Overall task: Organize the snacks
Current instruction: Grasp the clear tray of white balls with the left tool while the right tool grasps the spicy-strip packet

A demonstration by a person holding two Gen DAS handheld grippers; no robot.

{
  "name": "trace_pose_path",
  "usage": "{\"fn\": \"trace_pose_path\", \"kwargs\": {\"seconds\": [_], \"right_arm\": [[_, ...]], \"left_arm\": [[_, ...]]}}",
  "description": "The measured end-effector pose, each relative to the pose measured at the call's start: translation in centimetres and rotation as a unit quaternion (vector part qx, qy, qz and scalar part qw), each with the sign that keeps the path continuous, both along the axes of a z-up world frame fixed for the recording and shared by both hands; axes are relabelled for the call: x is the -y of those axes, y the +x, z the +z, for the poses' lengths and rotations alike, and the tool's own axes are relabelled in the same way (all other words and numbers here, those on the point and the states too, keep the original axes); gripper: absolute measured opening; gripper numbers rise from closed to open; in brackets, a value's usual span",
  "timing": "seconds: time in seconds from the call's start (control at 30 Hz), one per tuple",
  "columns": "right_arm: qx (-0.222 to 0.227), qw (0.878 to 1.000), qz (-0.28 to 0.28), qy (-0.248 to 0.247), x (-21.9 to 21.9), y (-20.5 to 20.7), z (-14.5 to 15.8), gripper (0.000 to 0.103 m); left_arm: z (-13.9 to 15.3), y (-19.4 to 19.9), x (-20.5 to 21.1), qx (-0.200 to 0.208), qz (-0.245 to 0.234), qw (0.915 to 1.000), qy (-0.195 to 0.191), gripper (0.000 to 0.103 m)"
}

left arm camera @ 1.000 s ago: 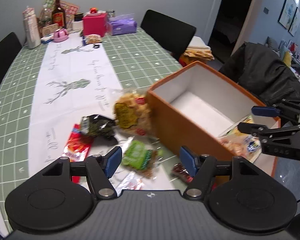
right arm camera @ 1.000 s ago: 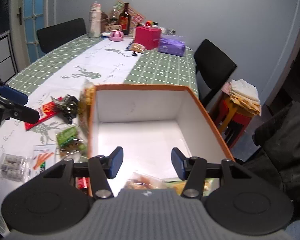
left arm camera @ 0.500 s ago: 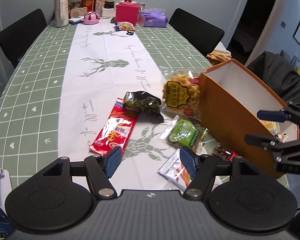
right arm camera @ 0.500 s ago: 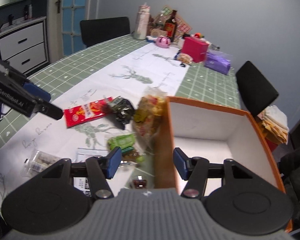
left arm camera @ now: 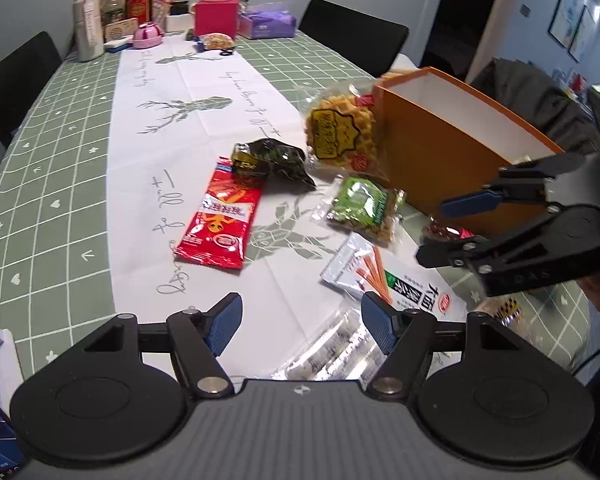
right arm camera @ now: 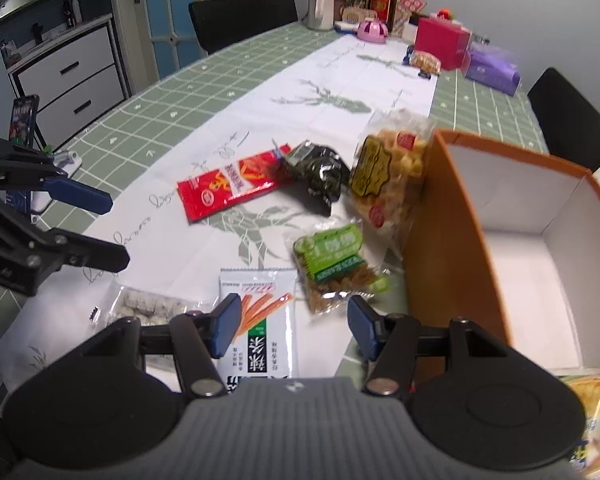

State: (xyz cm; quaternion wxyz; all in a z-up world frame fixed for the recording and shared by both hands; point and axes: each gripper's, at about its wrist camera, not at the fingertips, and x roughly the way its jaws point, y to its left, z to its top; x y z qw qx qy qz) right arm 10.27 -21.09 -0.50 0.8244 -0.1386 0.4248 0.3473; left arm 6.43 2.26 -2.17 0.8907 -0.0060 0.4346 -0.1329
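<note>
A green checked tablecloth (left arm camera: pixel 60 184) with a white runner fills the frame, black chairs behind. Both grippers — left gripper (left arm camera: pixel 302 330) and right gripper (right arm camera: pixel 294 326) — hang spread wide, holding nothing. Snack packets lie mid-frame: a red packet (left arm camera: pixel 220 216), a green bag (right arm camera: pixel 332 256), a yellow bag (left arm camera: pixel 340 132) leaning on the orange box (left arm camera: pixel 456 152) at right.

glossy red plastic snack packet (left arm camera: pixel 220 216), crinkly clear wrapper on waffle bag (left arm camera: pixel 340 132), matt orange cardboard box (left arm camera: pixel 452 152), smooth checked tablecloth (left arm camera: pixel 52 184)
</note>
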Motion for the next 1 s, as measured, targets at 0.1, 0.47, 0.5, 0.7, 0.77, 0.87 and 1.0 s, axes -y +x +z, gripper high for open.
{"fn": "trace_pose_path", "kwargs": {"seconds": [0.1,0.47,0.5,0.7,0.77,0.87,1.0], "right_arm": [[-0.008,1.000,0.007,-0.007,-0.7,-0.1,-0.8,0.064],[-0.022,1.000,0.017,-0.011,-1.2,-0.2,-1.3,0.066],[-0.024,1.000,0.017,-0.010,-1.1,-0.1,-1.3,0.066],[-0.031,0.999,0.017,-0.009,-0.7,0.0,-1.5,0.066],[-0.033,0.999,0.020,-0.011,-0.7,-0.1,-1.7,0.066],[-0.039,0.999,0.023,-0.017,-0.8,-0.1,-2.1,0.066],[-0.047,0.998,0.027,-0.021,-1.1,-0.2,-2.6,0.067]], "left_arm": [[-0.7,-0.5,0.5,-0.004,-0.027,0.9996,-0.005,0.083],[-4.0,-1.6,4.2,-0.022,-0.141,0.9876,0.065,0.083],[-4.3,-1.6,4.4,-0.023,-0.145,0.9865,0.071,0.083],[-5.5,-0.9,4.8,-0.022,-0.152,0.9826,0.104,0.089],[-5.9,-0.6,4.8,-0.029,-0.151,0.9822,0.107,0.089],[-6.3,-0.6,4.7,-0.033,-0.146,0.9830,0.106,0.089],[-5.9,-0.5,4.6,-0.041,-0.131,0.9849,0.105,0.076]]}}
